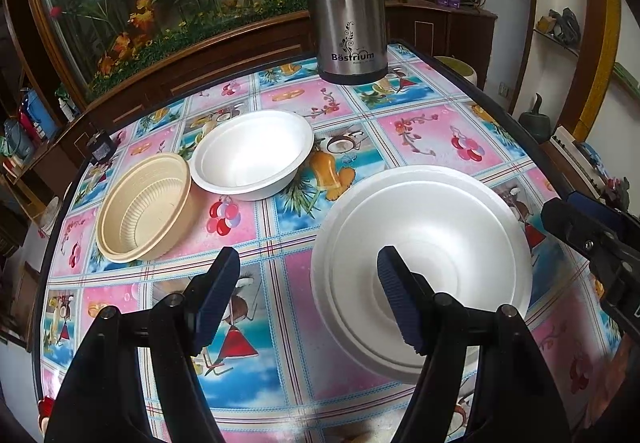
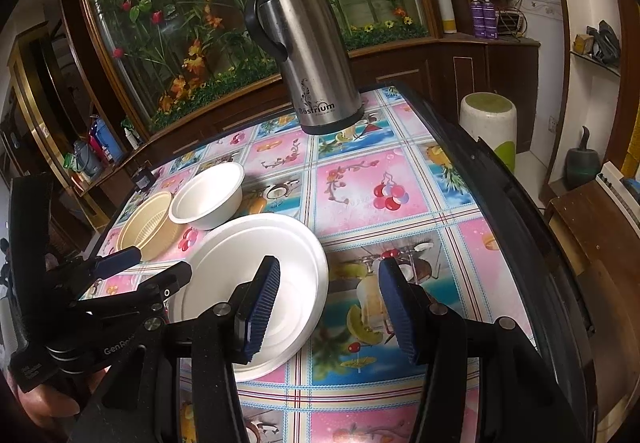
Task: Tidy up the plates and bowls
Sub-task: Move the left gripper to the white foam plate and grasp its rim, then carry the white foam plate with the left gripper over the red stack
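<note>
Left claw (image 1: 308, 295): released, jaws spread wide and empty, hovering over the near part of the table; its right finger overlaps the white plates in view.
Right claw (image 2: 328, 307): released and empty, jaws apart; its left finger lies over the plates' right rim, its right finger over bare cloth.
White plates (image 1: 420, 247): what looks like a nested stack of foam plates, judging by the doubled rim, lying flat on the near-centre of the table (image 1: 440, 131), just ahead and to the right of the left claw and to the left of the right claw.
White bowl (image 1: 252, 155): upright, farther back and to the left, touching or nearly touching the beige bowl.
Beige bowl (image 1: 146, 205): ribbed, tipped toward the camera as seen in the left wrist view, at the table's left side.
Steel flask (image 2: 316, 55): stands at the far edge, well apart from the dishes.
Deciding relation: the plates lie between the two claws, so either could take a rim; the two bowls lie ahead-left, nearer the left claw. The bowls are round, so no long axis governs the approach; a rim pinch from above seems the likely grasp.
Progress (judgement): plates appear gathered; bowls not yet nested.
</note>
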